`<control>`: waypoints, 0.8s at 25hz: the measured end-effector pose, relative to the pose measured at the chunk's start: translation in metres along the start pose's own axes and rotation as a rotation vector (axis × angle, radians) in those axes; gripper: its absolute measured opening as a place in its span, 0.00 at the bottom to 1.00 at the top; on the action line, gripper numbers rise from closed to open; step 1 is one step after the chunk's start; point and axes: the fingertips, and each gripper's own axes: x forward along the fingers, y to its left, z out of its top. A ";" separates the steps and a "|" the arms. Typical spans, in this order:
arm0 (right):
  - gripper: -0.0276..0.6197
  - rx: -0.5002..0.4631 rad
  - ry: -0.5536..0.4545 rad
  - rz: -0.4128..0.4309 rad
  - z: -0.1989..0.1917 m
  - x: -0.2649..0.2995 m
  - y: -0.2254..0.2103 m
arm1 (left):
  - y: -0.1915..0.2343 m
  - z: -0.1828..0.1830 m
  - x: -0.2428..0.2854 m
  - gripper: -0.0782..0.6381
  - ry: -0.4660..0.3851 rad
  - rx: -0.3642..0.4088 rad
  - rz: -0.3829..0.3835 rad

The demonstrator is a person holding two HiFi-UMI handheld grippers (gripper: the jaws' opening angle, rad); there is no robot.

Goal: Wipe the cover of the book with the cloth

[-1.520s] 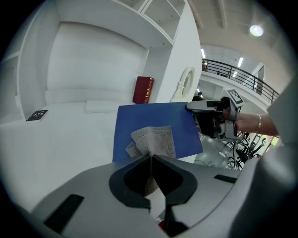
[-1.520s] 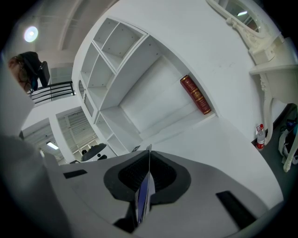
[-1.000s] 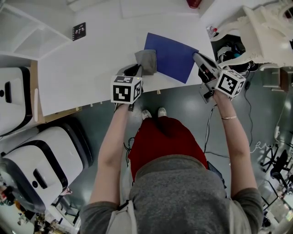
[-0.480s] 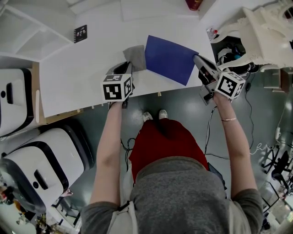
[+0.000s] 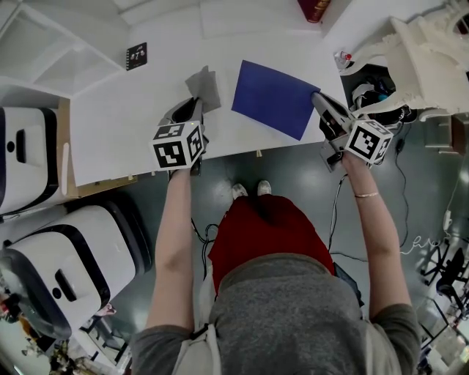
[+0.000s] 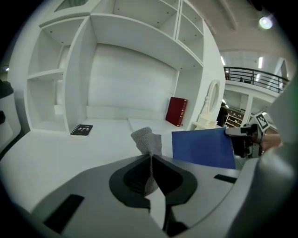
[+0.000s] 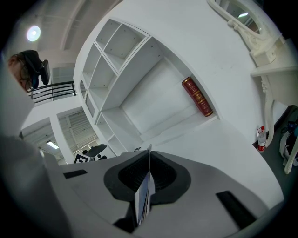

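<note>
A flat blue book (image 5: 270, 98) lies on the white table (image 5: 124, 124), and its right corner is pinched in my right gripper (image 5: 318, 98), which is shut on it. The book's edge (image 7: 143, 195) shows between that gripper's (image 7: 148, 160) jaws. My left gripper (image 5: 196, 104) is shut on a grey cloth (image 5: 205, 86). It holds the cloth a little above the table, left of the book and apart from it. In the left gripper view the cloth (image 6: 148, 141) sticks up from the closed left gripper (image 6: 151, 161), with the blue book (image 6: 202, 148) to its right.
A black notebook (image 5: 136, 55) lies at the table's far left. A red book (image 5: 315, 7) stands at the back near white shelves (image 6: 121, 69). White ornate furniture (image 5: 432, 58) is at the right, and white machines (image 5: 29, 161) stand on the floor at the left.
My left gripper has carried the cloth leftward off the book's left edge and lifted it slightly. The right gripper and the book have stayed put.
</note>
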 end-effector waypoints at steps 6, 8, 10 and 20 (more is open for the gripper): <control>0.09 -0.005 -0.027 0.004 0.005 0.000 0.006 | 0.006 0.010 -0.017 0.14 -0.041 -0.004 0.013; 0.09 -0.006 -0.044 0.000 0.009 -0.002 0.007 | 0.007 0.013 -0.022 0.14 -0.051 -0.007 0.017; 0.09 -0.016 -0.062 -0.004 0.014 -0.005 0.008 | 0.007 0.014 -0.025 0.14 -0.058 -0.010 0.020; 0.09 -0.209 -0.050 -0.077 0.020 -0.009 0.015 | 0.013 0.011 -0.040 0.14 -0.081 -0.032 0.024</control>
